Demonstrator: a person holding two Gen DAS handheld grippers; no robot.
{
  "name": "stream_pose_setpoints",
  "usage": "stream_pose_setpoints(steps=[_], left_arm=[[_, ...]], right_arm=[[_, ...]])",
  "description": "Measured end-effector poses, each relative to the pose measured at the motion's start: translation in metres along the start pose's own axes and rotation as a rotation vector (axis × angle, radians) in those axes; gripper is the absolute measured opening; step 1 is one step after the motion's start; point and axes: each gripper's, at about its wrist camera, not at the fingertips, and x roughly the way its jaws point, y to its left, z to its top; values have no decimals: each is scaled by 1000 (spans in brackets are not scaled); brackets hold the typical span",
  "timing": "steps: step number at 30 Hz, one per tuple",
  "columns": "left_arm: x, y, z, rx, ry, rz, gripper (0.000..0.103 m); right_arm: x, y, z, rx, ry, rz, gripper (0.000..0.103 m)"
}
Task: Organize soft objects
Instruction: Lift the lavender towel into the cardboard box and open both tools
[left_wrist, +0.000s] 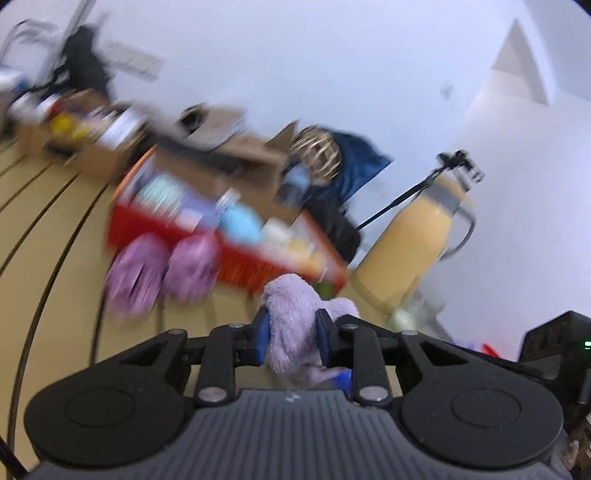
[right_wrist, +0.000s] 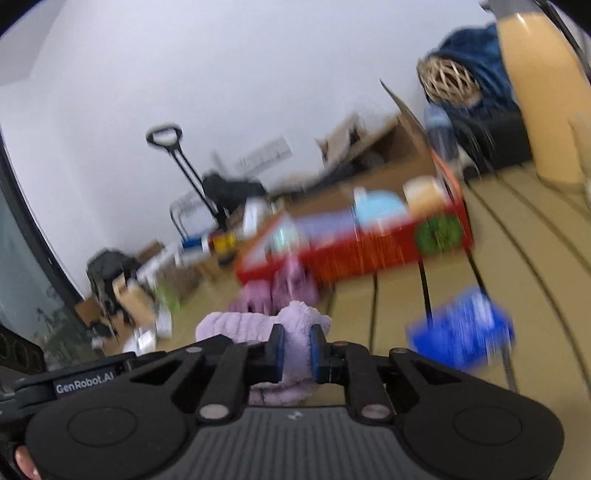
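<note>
A lilac fleece cloth (left_wrist: 295, 314) bunches between the blue pads of my left gripper (left_wrist: 293, 334), which is shut on it above the tan floor. The right wrist view shows the same kind of lilac cloth (right_wrist: 295, 350) pinched by my right gripper (right_wrist: 296, 350), also shut, with more of the cloth trailing to the left. Beyond both grippers a red basket (left_wrist: 236, 258) (right_wrist: 362, 258) holds several soft items, among them a light blue one (left_wrist: 238, 221). A pair of fluffy pink slippers (left_wrist: 162, 273) (right_wrist: 277, 288) lies in front of the basket.
Both views are blurred. A tall peach-coloured container (left_wrist: 417, 236) (right_wrist: 543, 110) stands by the wall. Cardboard boxes (left_wrist: 236, 147), a wicker ball (left_wrist: 314, 155) and a dark blue cloth (left_wrist: 354, 162) crowd behind the basket. A blue object (right_wrist: 461, 332) sits on the floor at right.
</note>
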Motion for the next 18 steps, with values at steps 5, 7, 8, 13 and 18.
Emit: stream_pose_setpoints(steps=[5, 7, 8, 13, 18], left_arm=[[90, 21, 86, -8, 48, 14, 26], [126, 35, 101, -32, 98, 59, 26], [142, 41, 104, -38, 121, 91, 26], [192, 58, 87, 59, 254, 211, 26], [179, 67, 74, 118, 247, 179, 35]], right_arm=[[72, -16, 95, -35, -17, -22, 13], [111, -26, 121, -37, 25, -58, 14], [130, -31, 129, -26, 62, -76, 14], [204, -37, 123, -115, 236, -240, 14], [214, -41, 110, -140, 299, -253, 15]])
